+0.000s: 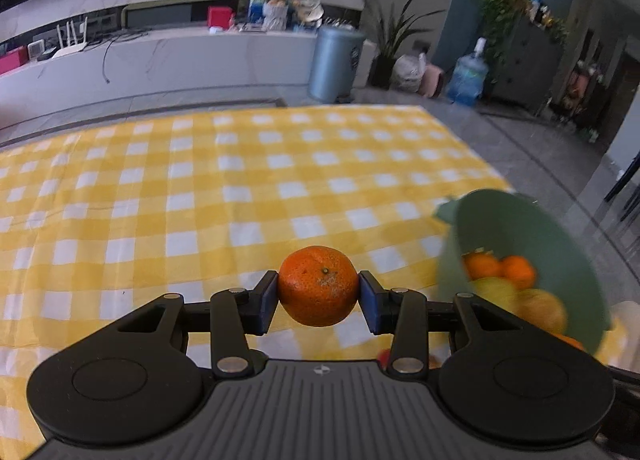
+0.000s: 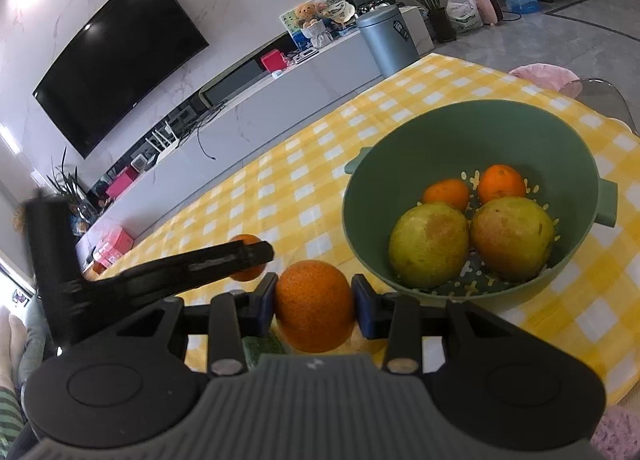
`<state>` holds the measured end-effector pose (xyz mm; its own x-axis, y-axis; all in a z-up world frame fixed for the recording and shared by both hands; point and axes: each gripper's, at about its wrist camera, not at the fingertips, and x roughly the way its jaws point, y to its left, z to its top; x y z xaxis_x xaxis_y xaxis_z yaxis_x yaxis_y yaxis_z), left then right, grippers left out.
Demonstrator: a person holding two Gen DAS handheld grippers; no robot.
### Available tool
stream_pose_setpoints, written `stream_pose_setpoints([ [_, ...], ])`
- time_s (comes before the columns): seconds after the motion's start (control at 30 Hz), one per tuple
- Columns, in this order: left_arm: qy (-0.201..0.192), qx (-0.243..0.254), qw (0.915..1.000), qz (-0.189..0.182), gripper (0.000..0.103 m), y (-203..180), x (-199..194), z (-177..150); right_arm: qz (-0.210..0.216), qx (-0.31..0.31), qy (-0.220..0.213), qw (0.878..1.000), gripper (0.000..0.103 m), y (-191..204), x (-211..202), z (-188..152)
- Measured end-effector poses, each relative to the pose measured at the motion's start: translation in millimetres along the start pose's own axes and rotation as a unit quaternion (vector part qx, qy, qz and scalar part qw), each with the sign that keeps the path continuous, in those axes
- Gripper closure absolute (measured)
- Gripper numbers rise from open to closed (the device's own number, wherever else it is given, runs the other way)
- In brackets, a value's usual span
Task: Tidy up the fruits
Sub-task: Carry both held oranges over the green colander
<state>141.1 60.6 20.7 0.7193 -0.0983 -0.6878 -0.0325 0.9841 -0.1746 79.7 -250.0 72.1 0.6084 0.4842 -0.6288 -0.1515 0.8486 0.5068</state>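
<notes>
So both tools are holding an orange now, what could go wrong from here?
1. Each round orange mandarin is pinched only at its sides, so it might slip out and roll across the yellow checked tablecloth.
2. The green plastic colander bowl already holds four fruits; a dropped one could bounce.
3. The left tool and right tool are close and could collide.

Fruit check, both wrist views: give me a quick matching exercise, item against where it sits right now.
Items:
1. mandarin
2. second mandarin
3. two pears
4. green bowl

Places:
A. lying inside the bowl
B. on the checked cloth
C. clamped in the left hand-held gripper
D. clamped in the right hand-held gripper

Pairs: 1-C, 2-D, 3-A, 4-B
</notes>
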Motion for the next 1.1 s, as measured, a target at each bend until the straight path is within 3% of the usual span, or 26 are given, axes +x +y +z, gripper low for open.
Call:
stream_pose_setpoints([
  [0.2, -0.017, -0.002, 0.9983, -0.055, 0.055, -19.7, -30.8, 10.1, 0.025, 0.031, -0.039, 0.998, 0.066, -16.4, -25.4, 13.0],
  [0.33, 0.001, -0.021, 0.9914, -0.129, 0.055, -36.3, -30.9, 20.3, 0.009, 0.094, -0.09, 0.991, 0.066, -49.8, -49.7, 25.0],
  [0.43, 0.009, -0.016, 0.987, -0.16, 0.055, -52.8, -26.0, 23.1, -0.006, 0.134, -0.104, 0.986, 0.066, -74.6, -55.4, 28.6],
  [0.6, 0.043, -0.019, 0.9806, -0.19, 0.055, -74.6, -2.4, 22.0, -0.004, 0.19, -0.128, 0.973, 0.066, -102.3, -59.0, 26.0],
  [0.73, 0.075, -0.019, 0.9712, -0.225, 0.055, -87.3, 17.0, 12.4, 0.01, 0.198, -0.139, 0.97, 0.066, -108.3, -60.3, 25.9],
  [0.97, 0.108, -0.014, 0.9646, -0.24, 0.055, -93.0, 39.8, -3.2, -0.001, 0.209, -0.13, 0.969, 0.066, -115.5, -55.4, 24.4],
  [1.03, 0.102, -0.021, 0.9641, -0.244, 0.049, -89.5, 41.8, -4.9, -0.004, 0.209, -0.129, 0.969, 0.066, -113.5, -56.7, 23.4],
  [1.1, 0.092, -0.025, 0.9632, -0.251, 0.035, -85.2, 40.0, -5.2, -0.005, 0.209, -0.13, 0.969, 0.066, -113.3, -56.7, 23.4],
])
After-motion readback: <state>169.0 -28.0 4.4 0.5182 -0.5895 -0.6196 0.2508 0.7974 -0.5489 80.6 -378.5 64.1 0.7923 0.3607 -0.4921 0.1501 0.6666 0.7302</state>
